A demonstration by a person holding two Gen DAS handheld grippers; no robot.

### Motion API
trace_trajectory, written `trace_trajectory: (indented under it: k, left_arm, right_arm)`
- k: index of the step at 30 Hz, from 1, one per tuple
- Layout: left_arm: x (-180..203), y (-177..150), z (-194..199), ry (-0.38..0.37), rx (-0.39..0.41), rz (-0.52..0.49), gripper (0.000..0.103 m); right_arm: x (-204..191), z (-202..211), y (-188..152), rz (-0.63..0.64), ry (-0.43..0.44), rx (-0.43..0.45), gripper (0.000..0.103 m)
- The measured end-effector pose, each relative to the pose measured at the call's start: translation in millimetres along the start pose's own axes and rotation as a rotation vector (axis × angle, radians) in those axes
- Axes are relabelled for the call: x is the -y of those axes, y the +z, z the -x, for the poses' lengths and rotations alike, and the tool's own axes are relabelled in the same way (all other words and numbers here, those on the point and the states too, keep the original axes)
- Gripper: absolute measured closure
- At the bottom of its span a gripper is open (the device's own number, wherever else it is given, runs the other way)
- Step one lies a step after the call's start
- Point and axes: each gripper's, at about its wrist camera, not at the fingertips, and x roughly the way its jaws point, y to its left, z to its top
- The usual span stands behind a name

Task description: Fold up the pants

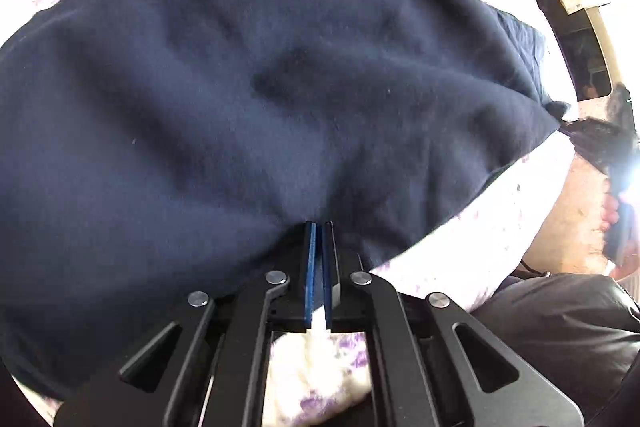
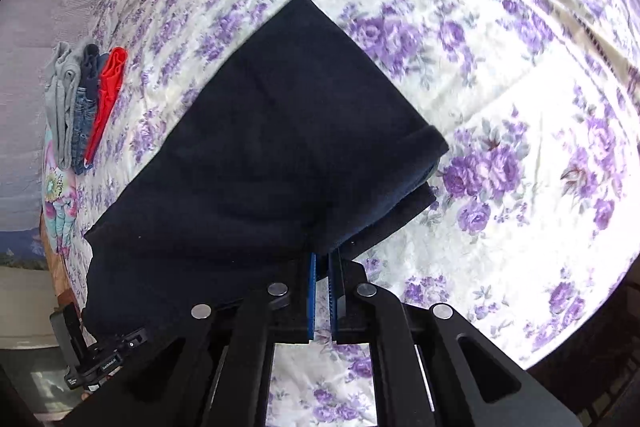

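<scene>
In the left wrist view the pants (image 1: 260,87), dark navy and soft, lie in a broad folded mass over the floral sheet (image 1: 480,235), filling most of the frame, with shallow creases running toward their right corner. The left gripper (image 1: 319,227) points down at their near edge, its blue fingers (image 1: 310,267) pressed nearly together and pinching that edge. At the pants' right corner the right gripper (image 1: 568,125) shows dark and blurred, touching the cloth. In the right wrist view the pants (image 2: 280,147) lie doubled over on the sheet (image 2: 500,107), layered edges showing at their right end. The right gripper (image 2: 323,257) has its fingers (image 2: 311,287) almost closed, nipping the pants' near edge. Far left of the pants lie other folded clothes (image 2: 86,99).
</scene>
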Motion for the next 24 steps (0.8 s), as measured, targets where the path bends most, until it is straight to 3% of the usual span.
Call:
trace_trajectory:
  k: [2, 4, 6, 9, 10, 13, 15, 16, 18, 20, 21, 24]
  left_arm:
    - [-7.6, 3.6, 2.6, -0.044, -0.019, 0.04, 0.101]
    - [-11.9, 0.0, 11.3, -0.025, -0.006, 0.04, 0.101]
    - [-10.8, -4.6, 21.8, 0.019, 0.009, 0.021, 0.101]
    - [-6.0, -8.5, 41.2, 0.007, 0.043, 0.013, 0.101]
    - [-3.6, -7.7, 45.0, 0.006, 0.053, 0.006, 0.1]
    - [-3.3, 0.2, 52.5, 0.005, 0.072, -0.015, 0.092]
    - [1.4, 9.0, 50.4, 0.018, 0.071, -0.029, 0.081]
    - [5.0, 13.9, 46.6, 0.022, 0.067, -0.039, 0.08]
    - [8.4, 21.1, 40.1, 0.031, 0.049, -0.052, 0.079]
    - [8.9, 25.6, 21.5, 0.045, 0.008, -0.049, 0.079]
    - [9.1, 24.7, 10.3, 0.042, 0.0, -0.043, 0.079]
    - [3.5, 15.4, 13.2, -0.005, 0.019, -0.004, 0.078]
  right_arm:
    - [-1.9, -2.6, -0.7, 0.009, 0.001, -0.016, 0.096]
    - [-9.8, 4.2, -1.2, 0.048, -0.031, -0.055, 0.091]
    - [-17.6, 14.9, -4.1, 0.102, -0.124, -0.101, 0.078]
    - [-44.3, 39.1, -13.3, 0.251, -0.301, -0.086, 0.078]
    - [-58.0, 46.7, -17.1, 0.306, -0.296, -0.068, 0.078]
    - [-103.1, 52.2, -24.6, 0.418, -0.11, -0.051, 0.081]
    - [-128.9, 37.0, -25.8, 0.483, -0.029, -0.037, 0.088]
    - [-138.8, 23.9, -26.0, 0.517, -0.014, -0.048, 0.089]
    - [-146.7, -13.2, -27.3, 0.548, -0.025, -0.13, 0.089]
    - [-143.8, -59.9, -39.5, 0.553, -0.081, -0.326, 0.09]
    - [-144.4, -71.9, -45.6, 0.575, -0.132, -0.374, 0.093]
    - [-183.2, -58.8, -44.6, 0.695, -0.17, -0.347, 0.089]
